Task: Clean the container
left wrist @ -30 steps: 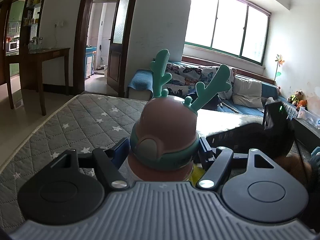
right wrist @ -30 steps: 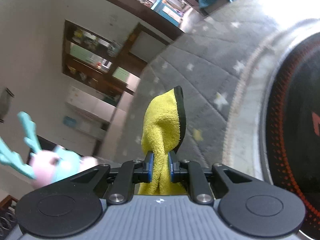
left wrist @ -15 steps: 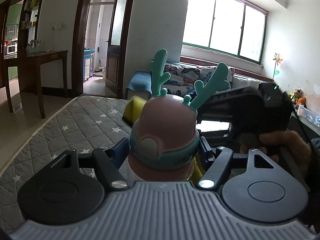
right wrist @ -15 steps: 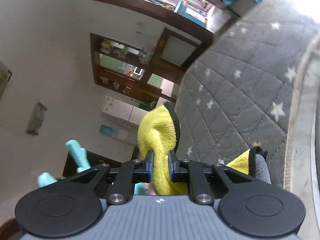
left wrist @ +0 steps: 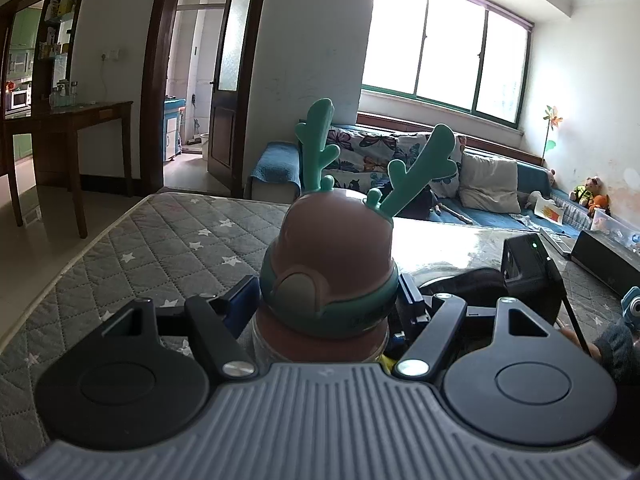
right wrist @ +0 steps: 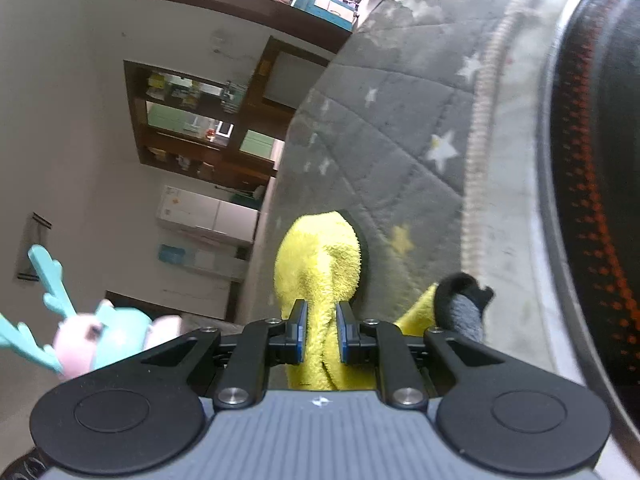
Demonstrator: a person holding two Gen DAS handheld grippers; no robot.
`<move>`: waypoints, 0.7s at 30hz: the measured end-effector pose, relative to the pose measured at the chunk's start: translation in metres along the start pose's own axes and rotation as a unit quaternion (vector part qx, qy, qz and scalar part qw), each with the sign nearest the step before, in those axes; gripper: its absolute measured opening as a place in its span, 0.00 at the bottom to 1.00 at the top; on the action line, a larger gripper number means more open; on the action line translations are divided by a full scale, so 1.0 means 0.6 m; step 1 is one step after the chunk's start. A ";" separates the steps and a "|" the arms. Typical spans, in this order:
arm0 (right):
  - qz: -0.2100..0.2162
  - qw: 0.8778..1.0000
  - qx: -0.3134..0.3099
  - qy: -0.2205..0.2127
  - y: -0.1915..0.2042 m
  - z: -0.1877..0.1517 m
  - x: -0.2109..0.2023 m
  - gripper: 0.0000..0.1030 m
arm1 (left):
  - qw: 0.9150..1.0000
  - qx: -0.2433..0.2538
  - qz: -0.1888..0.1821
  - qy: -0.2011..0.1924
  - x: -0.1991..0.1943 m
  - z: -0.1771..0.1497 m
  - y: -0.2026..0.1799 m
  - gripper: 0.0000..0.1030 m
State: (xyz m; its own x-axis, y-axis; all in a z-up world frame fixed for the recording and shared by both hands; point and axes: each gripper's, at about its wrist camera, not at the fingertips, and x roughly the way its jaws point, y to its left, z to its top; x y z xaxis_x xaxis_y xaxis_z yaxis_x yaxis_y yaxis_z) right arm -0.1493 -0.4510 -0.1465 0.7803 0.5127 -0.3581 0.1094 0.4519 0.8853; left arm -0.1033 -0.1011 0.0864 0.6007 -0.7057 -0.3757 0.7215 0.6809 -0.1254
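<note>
At nine o'clock in the left wrist view, a quilted grey mattress stitched in diamonds and dotted with white stars is being shown as a flat padded surface. At the centre, the container, a bottle with a smooth domed pink cap, a teal band and two branching teal antlers of rubbery look, is being held upright above the mattress by the left gripper; its blue-padded jaws are being kept partly apart and pressed against the bottle's sides just under the cap. At three o'clock, the boxy black body of the right gripper is being seen low beside the container.

In the right wrist view, the container is being seen blurred at eight o'clock, antlers pointing left. At the centre, a fluffy yellow cloth of deep terry pile with a dark bound edge is being pinched by the right gripper, whose jaws are being kept almost closed on the bunched fabric. At four o'clock, a grey corner of the cloth is being shown folded over. At two o'clock, a round black disc with rows of red dots is being shown lying on the starred quilt.
</note>
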 end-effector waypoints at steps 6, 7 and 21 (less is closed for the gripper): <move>-0.013 1.000 -0.023 -0.001 0.012 -0.020 -0.019 0.14 | 1.000 0.000 0.000 0.003 0.003 0.002 0.001 0.70; -0.014 1.000 -0.026 -0.002 0.014 -0.023 -0.024 0.14 | 1.000 0.000 0.000 0.003 0.003 0.002 0.001 0.70; -0.011 1.000 -0.024 -0.013 0.020 -0.053 -0.073 0.14 | 1.000 -0.006 0.007 0.005 0.013 0.006 0.000 0.72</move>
State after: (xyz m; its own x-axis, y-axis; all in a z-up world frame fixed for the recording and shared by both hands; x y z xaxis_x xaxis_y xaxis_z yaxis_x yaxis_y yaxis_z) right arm -0.2016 -0.4449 -0.1294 0.7943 0.4832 -0.3682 0.0974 0.4970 0.8623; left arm -0.0976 -0.1072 0.0867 0.6076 -0.6933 -0.3874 0.7081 0.6938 -0.1311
